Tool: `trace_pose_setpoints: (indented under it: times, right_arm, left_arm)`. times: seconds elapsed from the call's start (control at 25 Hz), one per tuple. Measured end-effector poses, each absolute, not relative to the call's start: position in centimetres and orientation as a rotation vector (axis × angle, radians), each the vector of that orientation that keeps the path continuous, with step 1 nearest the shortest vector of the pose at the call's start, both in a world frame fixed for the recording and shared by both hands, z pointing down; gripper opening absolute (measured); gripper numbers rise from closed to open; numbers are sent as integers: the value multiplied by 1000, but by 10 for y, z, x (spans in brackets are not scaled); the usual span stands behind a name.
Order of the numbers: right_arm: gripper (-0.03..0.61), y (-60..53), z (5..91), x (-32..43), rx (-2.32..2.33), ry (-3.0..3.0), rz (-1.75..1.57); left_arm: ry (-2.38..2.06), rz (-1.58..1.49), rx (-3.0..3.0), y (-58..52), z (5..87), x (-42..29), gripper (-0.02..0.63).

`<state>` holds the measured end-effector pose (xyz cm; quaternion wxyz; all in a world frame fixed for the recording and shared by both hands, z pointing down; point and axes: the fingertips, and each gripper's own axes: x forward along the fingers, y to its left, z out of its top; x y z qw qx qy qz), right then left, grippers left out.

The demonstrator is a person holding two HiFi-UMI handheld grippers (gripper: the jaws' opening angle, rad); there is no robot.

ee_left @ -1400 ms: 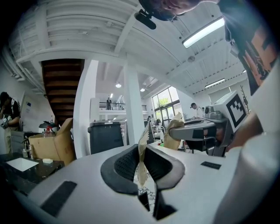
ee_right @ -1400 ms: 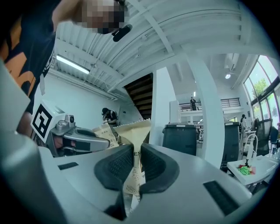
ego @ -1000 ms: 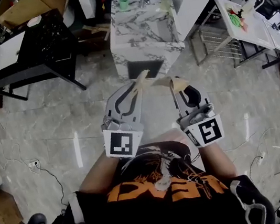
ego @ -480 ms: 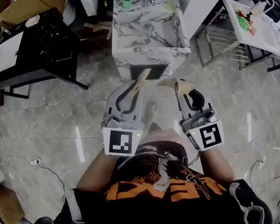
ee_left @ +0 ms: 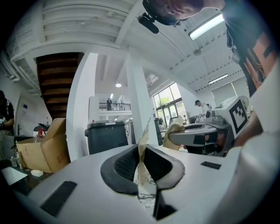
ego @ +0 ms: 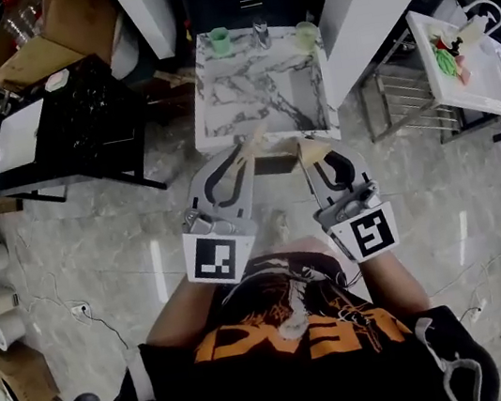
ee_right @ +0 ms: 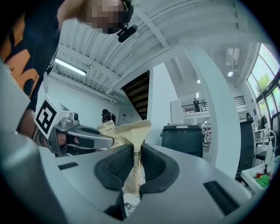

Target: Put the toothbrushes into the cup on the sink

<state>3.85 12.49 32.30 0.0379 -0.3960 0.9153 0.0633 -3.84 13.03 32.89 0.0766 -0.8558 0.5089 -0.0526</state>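
While I look down through the head view, both grippers are held out level in front of the person's chest, side by side and a little apart. The left gripper has its jaws clamped on the left packet, a thin paper toothbrush wrapper. In the left gripper view that packet stands up between the dark pads, pinched at its lower part, with its top edge rising free above them. The right gripper is likewise closed on the right packet. In the right gripper view this packet is squeezed between the ribbed pads, its serrated cream top fanning out above the jaws and its printed length running down behind them. I cannot see a brush inside either wrapper.

Each gripper shows in the other's camera: the right gripper lies to the right in the left gripper view, the left gripper to the left in the right gripper view.

Ahead stands the sink, a marble-topped block. Both packet tips overlap its near edge in the head view. At its far edge a green cup sits left of the tap and a pale cup right of it. Both packets are well apart from either cup. A black table stands to the left, and a white table to the right.
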Motion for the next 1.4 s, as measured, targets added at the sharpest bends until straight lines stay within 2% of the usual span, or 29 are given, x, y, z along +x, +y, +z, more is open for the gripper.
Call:
trace_pose_setpoints:
  times: [0.32, 0.6, 1.4]
  right_arm:
    - [52, 57, 341, 68, -1183, 2873, 183]
    - [52, 12, 345, 65, -1215, 2830, 110]
    - [52, -146, 339, 30, -1531, 2742, 124]
  left_arm:
    - [1594, -139, -2576, 71, 332, -15, 55]
    - [1572, -175, -2602, 26, 342, -17, 55]
    - [1432, -246, -2665, -152, 357, -84, 55]
